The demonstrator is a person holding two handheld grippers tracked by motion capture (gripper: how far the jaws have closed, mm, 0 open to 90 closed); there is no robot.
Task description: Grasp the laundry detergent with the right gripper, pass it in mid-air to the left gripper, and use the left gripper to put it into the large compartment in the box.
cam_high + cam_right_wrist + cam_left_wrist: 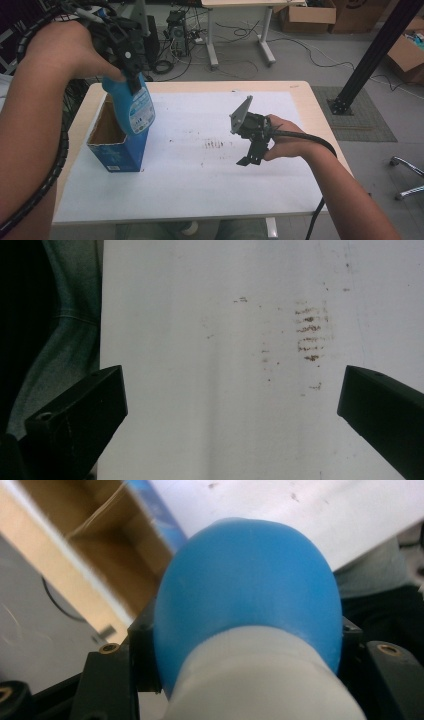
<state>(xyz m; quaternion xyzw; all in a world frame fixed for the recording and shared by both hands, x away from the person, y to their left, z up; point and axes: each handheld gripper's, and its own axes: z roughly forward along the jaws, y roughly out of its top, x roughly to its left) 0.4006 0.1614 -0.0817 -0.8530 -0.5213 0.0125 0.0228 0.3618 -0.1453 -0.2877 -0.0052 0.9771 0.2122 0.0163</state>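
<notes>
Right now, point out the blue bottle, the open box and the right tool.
blue bottle (136, 110): high view, on its label, lower body.
open box (117, 155): high view, on its blue front wall.
right tool (248, 161): high view, midway between its open fingertips.

A: Where is the high view looking from?

B: It is sitting above the person's side of the table (200, 200), facing forward and down, taking in the whole white top and the floor beyond.

A: And the left gripper view?

B: It is riding on the left gripper (131, 62) and pressing right up against the blue bottle (250, 595), with the open box (95, 545) and a strip of tabletop behind.

A: The right gripper view?

B: It is looking steeply down along the right gripper (232, 405), close to the table. The brown smudges (310, 332) are showing there and in the high view too.
</notes>
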